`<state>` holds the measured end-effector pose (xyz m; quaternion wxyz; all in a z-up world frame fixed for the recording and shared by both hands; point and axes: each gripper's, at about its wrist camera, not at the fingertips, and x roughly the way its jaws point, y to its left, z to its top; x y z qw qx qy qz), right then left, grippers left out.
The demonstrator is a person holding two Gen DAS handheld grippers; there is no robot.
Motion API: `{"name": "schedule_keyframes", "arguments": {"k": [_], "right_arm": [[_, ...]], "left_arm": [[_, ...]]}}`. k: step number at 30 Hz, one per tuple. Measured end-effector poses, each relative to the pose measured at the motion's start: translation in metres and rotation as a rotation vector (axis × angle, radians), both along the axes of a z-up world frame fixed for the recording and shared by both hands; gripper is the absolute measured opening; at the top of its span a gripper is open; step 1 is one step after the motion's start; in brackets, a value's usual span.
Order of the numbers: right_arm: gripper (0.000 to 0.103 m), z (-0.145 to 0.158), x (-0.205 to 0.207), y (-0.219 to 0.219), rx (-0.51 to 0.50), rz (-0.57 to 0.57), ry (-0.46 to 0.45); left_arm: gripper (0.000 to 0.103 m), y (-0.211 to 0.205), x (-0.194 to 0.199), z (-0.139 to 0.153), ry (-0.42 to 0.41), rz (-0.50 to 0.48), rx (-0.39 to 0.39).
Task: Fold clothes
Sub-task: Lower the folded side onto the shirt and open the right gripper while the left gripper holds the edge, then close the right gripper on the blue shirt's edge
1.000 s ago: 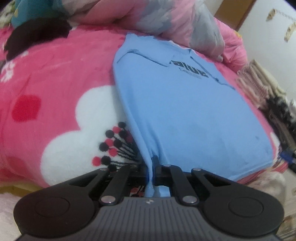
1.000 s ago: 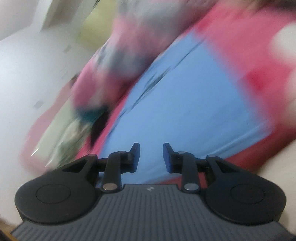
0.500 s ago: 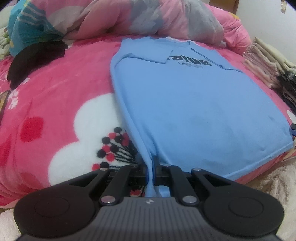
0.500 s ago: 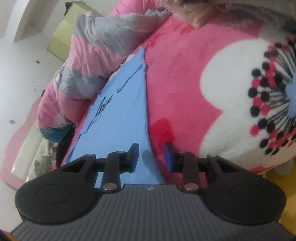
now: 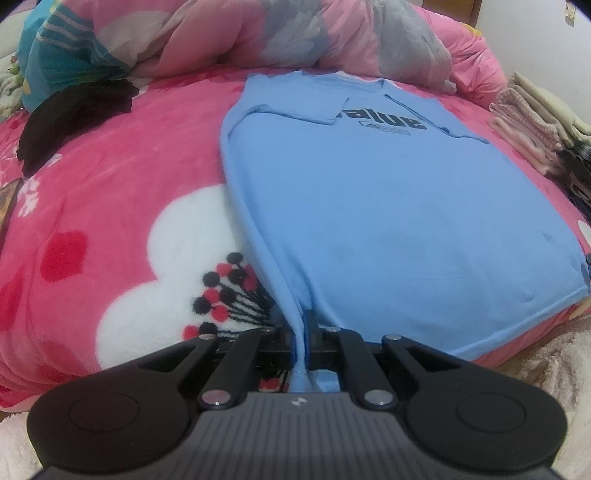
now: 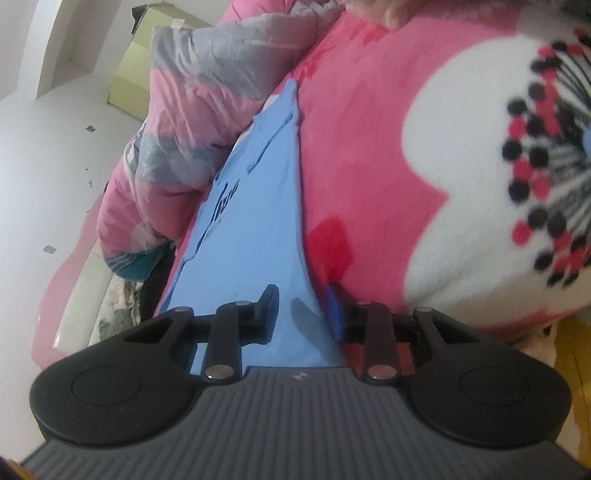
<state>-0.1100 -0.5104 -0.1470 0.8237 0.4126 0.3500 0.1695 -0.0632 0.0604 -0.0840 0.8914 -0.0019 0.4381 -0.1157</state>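
A light blue T-shirt (image 5: 388, 192) with black lettering lies flat on the pink flowered blanket (image 5: 110, 177), sleeves folded in, collar at the far end. My left gripper (image 5: 303, 332) is shut on the shirt's near left hem corner, and a strip of blue cloth runs down between its pads. In the right wrist view the same T-shirt (image 6: 251, 229) stretches away from me. My right gripper (image 6: 303, 308) stands open at the shirt's other hem corner, with the cloth's edge lying in the gap between its fingers (image 6: 271, 304) and not pinched.
A bunched pink and grey quilt (image 5: 295, 33) lies behind the shirt's collar. A black garment (image 5: 74, 114) sits at the far left. Folded clothes (image 5: 532, 122) are stacked at the right. A pale green box (image 6: 147, 74) stands by the wall beyond the quilt.
The right gripper swept in fast, then settled at the shirt's hem corner, still open. The left gripper kept its hold on the hem while its view rolled level.
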Motion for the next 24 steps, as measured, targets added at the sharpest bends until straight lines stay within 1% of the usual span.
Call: {"name": "schedule_keyframes", "arguments": {"k": [5, 10, 14, 18, 22, 24], "right_arm": [[0.025, -0.001, -0.006, 0.008, 0.0, 0.038, 0.003], [0.024, 0.003, -0.007, 0.0, 0.016, -0.007, -0.027], [0.024, -0.002, -0.003, 0.008, -0.006, 0.041, 0.015], [0.024, -0.006, -0.005, 0.015, 0.003, 0.072, 0.029], [0.024, -0.005, -0.004, 0.01, 0.018, 0.036, 0.012], [0.024, -0.005, -0.004, 0.012, 0.013, 0.038, 0.016]], "left_arm": [[0.005, 0.002, 0.001, 0.0, 0.003, -0.003, -0.004], [0.005, 0.002, 0.0, 0.0, 0.002, -0.006, 0.001], [0.005, 0.003, 0.0, -0.001, 0.001, -0.007, -0.003], [0.005, 0.004, 0.0, -0.001, 0.0, -0.009, -0.006], [0.005, 0.004, 0.0, 0.0, 0.001, -0.013, -0.006], [0.005, 0.005, 0.0, 0.0, 0.001, -0.012, -0.008]]}}
